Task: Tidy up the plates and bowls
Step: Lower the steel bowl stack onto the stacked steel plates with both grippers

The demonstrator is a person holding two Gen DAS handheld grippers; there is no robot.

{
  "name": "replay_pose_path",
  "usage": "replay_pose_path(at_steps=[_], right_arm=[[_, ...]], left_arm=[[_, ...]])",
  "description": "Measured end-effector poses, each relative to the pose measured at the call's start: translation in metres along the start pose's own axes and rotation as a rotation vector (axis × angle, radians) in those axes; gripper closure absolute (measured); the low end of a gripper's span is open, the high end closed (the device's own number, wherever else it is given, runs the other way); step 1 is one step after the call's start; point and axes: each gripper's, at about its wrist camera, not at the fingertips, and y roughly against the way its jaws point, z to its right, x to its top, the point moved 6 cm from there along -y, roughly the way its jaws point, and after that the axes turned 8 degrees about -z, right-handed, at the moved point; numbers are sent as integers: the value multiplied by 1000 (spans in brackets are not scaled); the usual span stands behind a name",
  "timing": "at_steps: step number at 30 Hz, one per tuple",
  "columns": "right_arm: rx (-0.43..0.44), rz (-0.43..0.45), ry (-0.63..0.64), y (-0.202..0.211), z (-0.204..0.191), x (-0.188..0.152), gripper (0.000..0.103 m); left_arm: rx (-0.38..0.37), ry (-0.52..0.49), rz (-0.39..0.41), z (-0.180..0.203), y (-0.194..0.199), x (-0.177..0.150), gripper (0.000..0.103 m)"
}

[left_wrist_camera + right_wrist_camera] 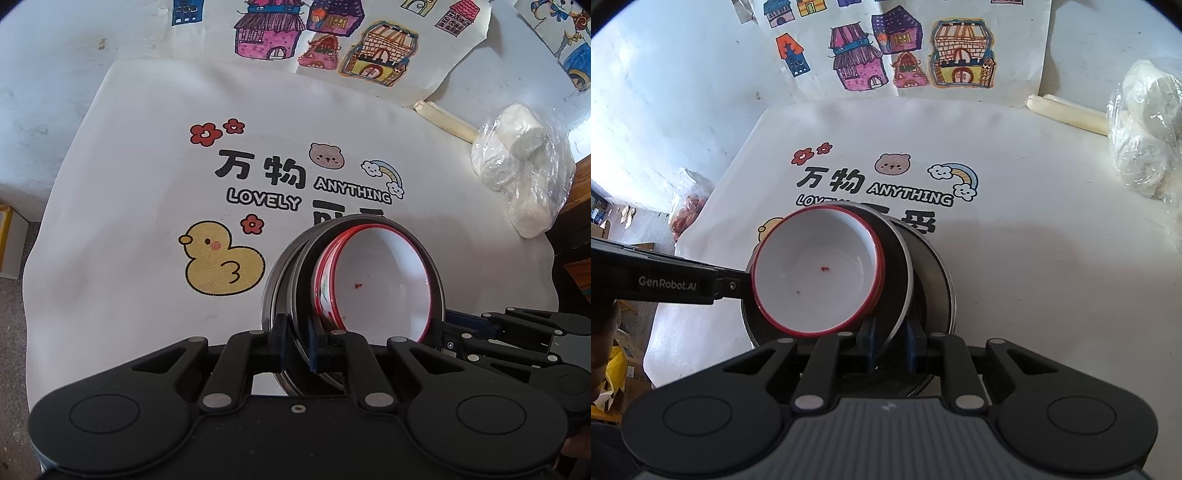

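A white bowl with a red rim (384, 280) (816, 269) sits inside a black metal plate (306, 280) (897, 273), which is nested in a larger steel plate (275, 284) (942, 280). The stack is tilted over the white printed tablecloth (147, 206) (1015, 258). My left gripper (297, 332) is shut on the near rims of the stacked plates. My right gripper (890, 343) is shut on the opposite side of the same rims. The right gripper also shows at the right edge of the left wrist view (517, 332), and the left gripper at the left of the right wrist view (665, 282).
A plastic bag of white rolls (524, 173) (1145, 136) lies at the right on the cloth. A rolled paper tube (443, 118) (1067, 110) lies behind it. Children's drawings (332, 37) (905, 51) hang on the wall. A bag of reddish items (687, 206) sits by the table's left edge.
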Motion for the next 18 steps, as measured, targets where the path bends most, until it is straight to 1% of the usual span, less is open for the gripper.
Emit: replay_pose_path(at_steps=[11,18], right_arm=[[13,-13,10,-2,-5,-3,84],[17,-15,10,-1,-7,-5,83]], left_arm=[[3,12,10,-4,5,-2,93],[4,16,4,-4,3,-2,93]])
